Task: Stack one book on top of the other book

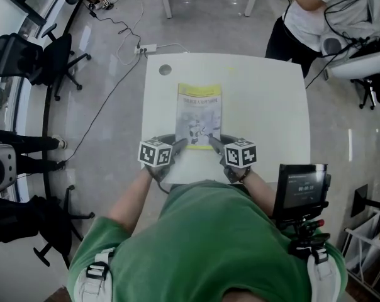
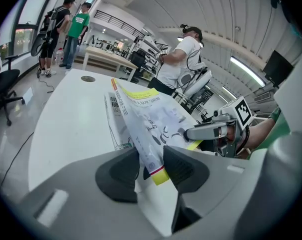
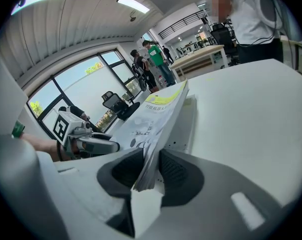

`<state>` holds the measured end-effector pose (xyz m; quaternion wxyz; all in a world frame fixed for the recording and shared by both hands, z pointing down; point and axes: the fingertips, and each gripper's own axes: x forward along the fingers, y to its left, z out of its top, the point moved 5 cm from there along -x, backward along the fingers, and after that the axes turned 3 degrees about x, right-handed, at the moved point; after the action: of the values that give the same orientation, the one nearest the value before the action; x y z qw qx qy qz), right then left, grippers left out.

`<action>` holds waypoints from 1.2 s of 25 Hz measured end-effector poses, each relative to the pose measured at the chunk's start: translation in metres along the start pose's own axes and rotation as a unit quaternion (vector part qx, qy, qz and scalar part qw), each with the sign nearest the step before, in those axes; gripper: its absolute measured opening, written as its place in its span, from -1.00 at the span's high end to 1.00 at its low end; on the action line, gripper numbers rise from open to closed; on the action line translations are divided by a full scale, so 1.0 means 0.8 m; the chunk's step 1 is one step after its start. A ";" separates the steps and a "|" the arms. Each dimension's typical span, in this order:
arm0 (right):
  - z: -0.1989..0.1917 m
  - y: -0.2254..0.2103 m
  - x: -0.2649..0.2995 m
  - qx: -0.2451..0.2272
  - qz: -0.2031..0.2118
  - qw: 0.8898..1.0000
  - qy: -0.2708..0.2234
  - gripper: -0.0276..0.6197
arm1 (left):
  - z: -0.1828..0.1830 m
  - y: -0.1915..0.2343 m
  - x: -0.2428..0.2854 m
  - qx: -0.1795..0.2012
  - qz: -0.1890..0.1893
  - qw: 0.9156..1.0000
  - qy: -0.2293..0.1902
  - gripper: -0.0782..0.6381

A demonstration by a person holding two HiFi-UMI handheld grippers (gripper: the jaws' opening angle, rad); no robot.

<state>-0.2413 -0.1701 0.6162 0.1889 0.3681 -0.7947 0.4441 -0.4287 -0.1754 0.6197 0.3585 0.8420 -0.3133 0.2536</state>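
Head view shows the thin yellow and pale blue paperback book [image 1: 199, 115] at centre frame, over the white square desk [image 1: 272, 106]. The jaws of the left gripper [image 1: 179, 145] and the right gripper [image 1: 216, 145] pinch its near corners. It slopes over a white printed book [image 2: 116, 126] and seems almost laid. Setting it flat and letting go are left.

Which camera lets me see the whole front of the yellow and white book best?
The head view: it looks down on the book, so nearly its whole cover shows flat. The left gripper view shows the cover slanted, with one corner between its jaws. The right gripper view sees mostly page edges.
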 end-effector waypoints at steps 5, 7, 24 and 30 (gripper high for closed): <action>-0.003 -0.001 0.000 0.004 -0.003 1.000 0.005 0.59 | -0.003 0.000 0.001 0.001 0.001 1.000 0.005 0.33; -0.006 0.000 -0.001 0.005 -0.004 1.000 0.009 0.59 | -0.006 -0.002 0.001 -0.001 0.001 1.000 0.007 0.34; -0.021 -0.006 0.002 0.024 -0.016 0.999 0.027 0.53 | -0.019 -0.007 0.002 0.013 0.035 0.999 0.032 0.31; -0.021 -0.015 -0.001 0.001 -0.045 0.998 0.032 0.49 | -0.020 -0.006 0.005 0.022 0.053 0.998 0.026 0.28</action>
<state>-0.2322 -0.1598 0.6314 0.2336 0.3891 -0.7704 0.4478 -0.4259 -0.1621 0.6298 0.3338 0.8254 -0.3421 0.3004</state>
